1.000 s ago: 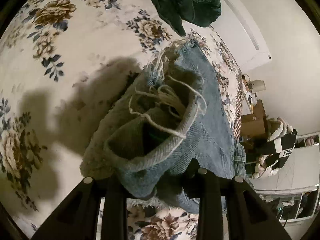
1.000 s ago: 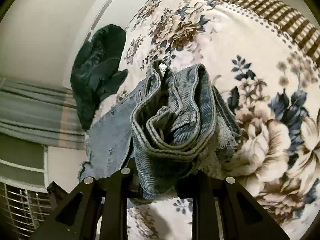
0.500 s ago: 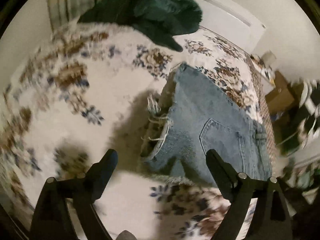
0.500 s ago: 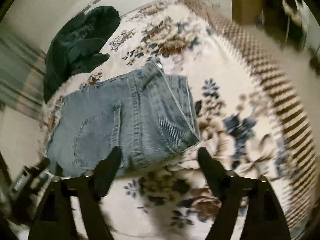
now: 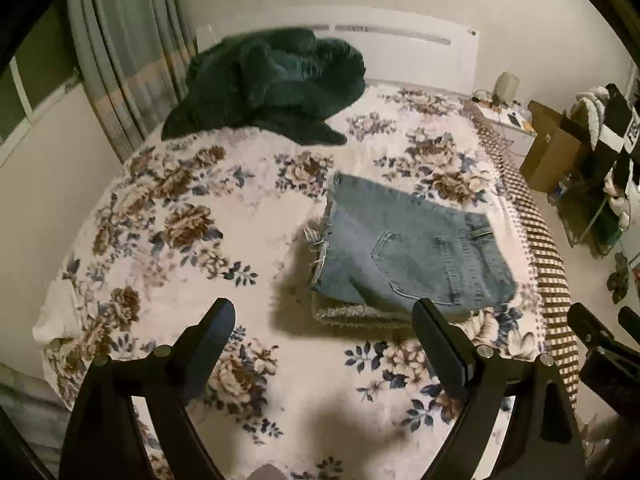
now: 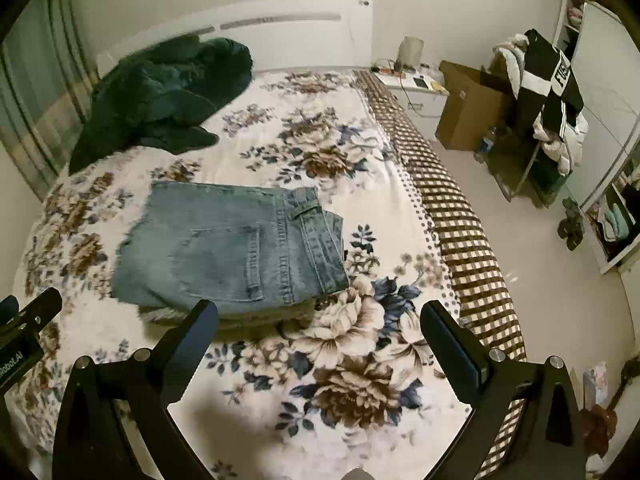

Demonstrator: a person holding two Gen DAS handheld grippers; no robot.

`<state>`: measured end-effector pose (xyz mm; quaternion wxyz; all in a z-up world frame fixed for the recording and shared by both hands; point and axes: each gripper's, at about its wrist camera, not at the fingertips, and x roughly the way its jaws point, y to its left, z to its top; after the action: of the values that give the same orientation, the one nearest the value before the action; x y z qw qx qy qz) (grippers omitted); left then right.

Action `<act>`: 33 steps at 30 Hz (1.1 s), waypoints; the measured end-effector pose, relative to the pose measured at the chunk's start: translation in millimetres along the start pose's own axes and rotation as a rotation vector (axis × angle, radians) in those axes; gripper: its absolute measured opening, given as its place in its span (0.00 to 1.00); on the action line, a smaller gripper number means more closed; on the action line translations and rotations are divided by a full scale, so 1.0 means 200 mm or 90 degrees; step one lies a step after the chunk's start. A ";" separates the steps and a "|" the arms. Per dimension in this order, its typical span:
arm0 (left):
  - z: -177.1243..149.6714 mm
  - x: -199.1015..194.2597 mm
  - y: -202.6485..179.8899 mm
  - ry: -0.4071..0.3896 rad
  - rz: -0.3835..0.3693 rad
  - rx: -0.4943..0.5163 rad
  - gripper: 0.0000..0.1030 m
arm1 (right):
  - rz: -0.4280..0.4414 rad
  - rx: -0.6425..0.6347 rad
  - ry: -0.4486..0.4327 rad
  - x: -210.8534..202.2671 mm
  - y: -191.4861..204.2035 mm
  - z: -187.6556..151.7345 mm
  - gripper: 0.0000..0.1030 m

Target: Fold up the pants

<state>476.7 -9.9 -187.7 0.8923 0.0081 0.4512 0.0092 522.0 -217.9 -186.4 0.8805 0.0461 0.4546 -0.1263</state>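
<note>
The right tool (image 6: 320, 320) hung above the bed (image 6: 280, 432) with its two fingers (image 6: 192, 332) spread wide and nothing between them. The folded pants (image 6: 232, 252) lay flat on the floral blanket (image 6: 352, 392), back pocket up, clear of the fingers. A dark green garment (image 6: 160, 96) sat heaped near the white headboard (image 6: 280, 36). A cardboard box (image 6: 468, 104) stood on the floor beside the bed.
</note>
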 end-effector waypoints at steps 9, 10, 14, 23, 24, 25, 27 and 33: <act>-0.12 -0.60 0.00 -0.082 0.019 0.003 0.88 | 0.042 -0.007 -0.068 -0.65 -0.08 -0.16 1.00; -0.14 -0.67 0.00 -0.088 0.018 0.000 0.88 | 0.045 -0.009 -0.077 -0.72 -0.09 -0.18 1.00; -0.23 -0.88 0.01 -0.107 0.017 -0.008 0.88 | 0.057 -0.017 -0.114 -1.02 -0.14 -0.28 1.00; -0.40 -1.23 0.01 -0.134 0.010 -0.024 0.88 | 0.081 -0.048 -0.161 -1.55 -0.19 -0.52 1.00; -0.41 -1.26 0.02 -0.139 0.010 -0.024 0.88 | 0.079 -0.048 -0.164 -1.59 -0.20 -0.53 1.00; -0.41 -1.28 0.03 -0.143 0.009 -0.023 0.89 | 0.079 -0.048 -0.168 -1.64 -0.20 -0.55 1.00; -0.42 -1.32 0.04 -0.147 0.007 -0.024 0.97 | 0.075 -0.048 -0.175 -1.71 -0.21 -0.58 1.00; -0.44 -1.41 0.08 -0.165 -0.006 -0.024 0.98 | 0.068 -0.035 -0.185 -1.87 -0.22 -0.62 1.00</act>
<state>239.0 -0.6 -12.4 0.9431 -0.0100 0.3322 0.0124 205.8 -167.7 46.6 0.9433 0.0271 0.3227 -0.0724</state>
